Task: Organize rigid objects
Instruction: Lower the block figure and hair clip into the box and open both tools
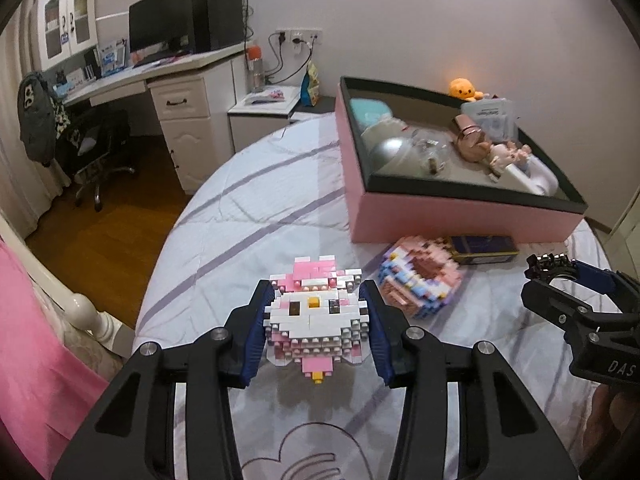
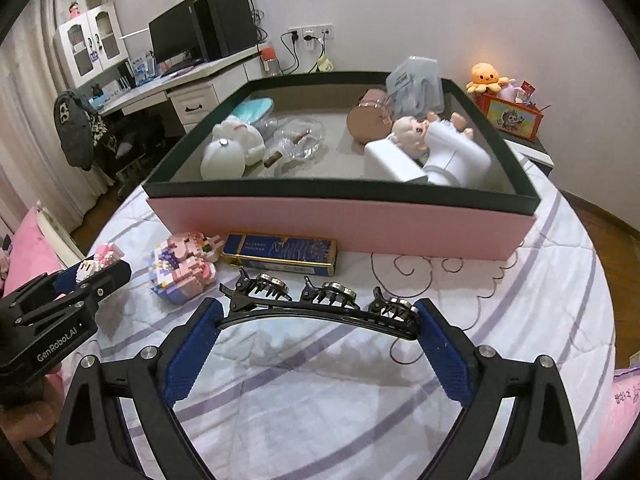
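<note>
Pink box [image 2: 344, 226] sits far on the bed [image 2: 540, 280], lid off, dark rim. It is already partly filled: a white rounded item, a clear glass piece, a rose-coloured round tin, a doll, a white appliance, a teal pouch at the far left and a packet leaning on the far wall.

Left gripper [image 1: 318, 320]: jaws closed onto the sides of a pink-and-white block cat figure [image 1: 316, 316]. It appears lifted just off the sheet, with a shadow beneath, near the left of the bed and well short of the box.

Right gripper [image 2: 320, 320]: jaws set wide, pressing the two ends of a black headband [image 2: 320, 312] with clustered ornaments. It is held above the sheet, near the middle of the bed in front of the box.

Still loose on the bed:
- a pastel block doughnut model [image 2: 182, 270], near left of the box;
- a blue-and-gold tin [image 2: 280, 254], lying just beside the box's near wall.

Judgement: past the halfway mark. Several things are boxed, two are in hand but not yet delivered, and two are untouched. Remaining work is to carry both held pieces over the rim, release them, then fetch the doughnut model and the tin. Free floor in the box looks tightest at the right; the middle near wall has room.
</note>
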{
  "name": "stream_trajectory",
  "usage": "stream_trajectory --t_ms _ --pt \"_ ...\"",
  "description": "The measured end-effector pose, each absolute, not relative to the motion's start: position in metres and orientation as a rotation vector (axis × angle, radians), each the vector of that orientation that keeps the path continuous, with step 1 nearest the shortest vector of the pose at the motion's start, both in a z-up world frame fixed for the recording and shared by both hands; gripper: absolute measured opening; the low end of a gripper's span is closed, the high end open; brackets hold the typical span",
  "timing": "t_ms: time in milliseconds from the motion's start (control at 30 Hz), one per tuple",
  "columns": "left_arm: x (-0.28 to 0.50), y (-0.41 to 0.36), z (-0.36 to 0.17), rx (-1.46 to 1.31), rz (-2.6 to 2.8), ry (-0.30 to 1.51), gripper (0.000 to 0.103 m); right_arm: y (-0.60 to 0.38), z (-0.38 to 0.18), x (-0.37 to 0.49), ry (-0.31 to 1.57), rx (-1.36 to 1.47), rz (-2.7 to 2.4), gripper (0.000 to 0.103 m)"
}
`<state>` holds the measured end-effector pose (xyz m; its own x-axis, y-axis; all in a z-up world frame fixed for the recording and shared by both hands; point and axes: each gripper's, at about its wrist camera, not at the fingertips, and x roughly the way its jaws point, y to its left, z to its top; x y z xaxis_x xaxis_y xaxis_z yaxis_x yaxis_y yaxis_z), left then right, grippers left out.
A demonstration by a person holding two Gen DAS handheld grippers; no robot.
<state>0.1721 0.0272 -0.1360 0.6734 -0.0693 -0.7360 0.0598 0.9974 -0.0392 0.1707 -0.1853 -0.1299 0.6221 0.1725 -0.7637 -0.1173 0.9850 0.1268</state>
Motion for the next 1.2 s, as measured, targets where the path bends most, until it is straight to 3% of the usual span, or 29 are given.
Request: stream_trajectory --t_ms 367,700,1200 --pt "0.175 -0.003 -0.086 0.028 -0.14 0.727 0.045 -0.204 -0.087 0.169 0.799 0.093 0.175 0.095" --pt "0.223 -0.034 -0.045 0.033 -0.201 0.636 0.045 -0.228 -0.045 0.217 0.725 0.081 0.153 0.095" --pt "0.303 -0.068 -0.07 0.018 -0.256 0.705 0.045 -0.233 -0.079 0.286 0.8 0.022 0.117 0.096"
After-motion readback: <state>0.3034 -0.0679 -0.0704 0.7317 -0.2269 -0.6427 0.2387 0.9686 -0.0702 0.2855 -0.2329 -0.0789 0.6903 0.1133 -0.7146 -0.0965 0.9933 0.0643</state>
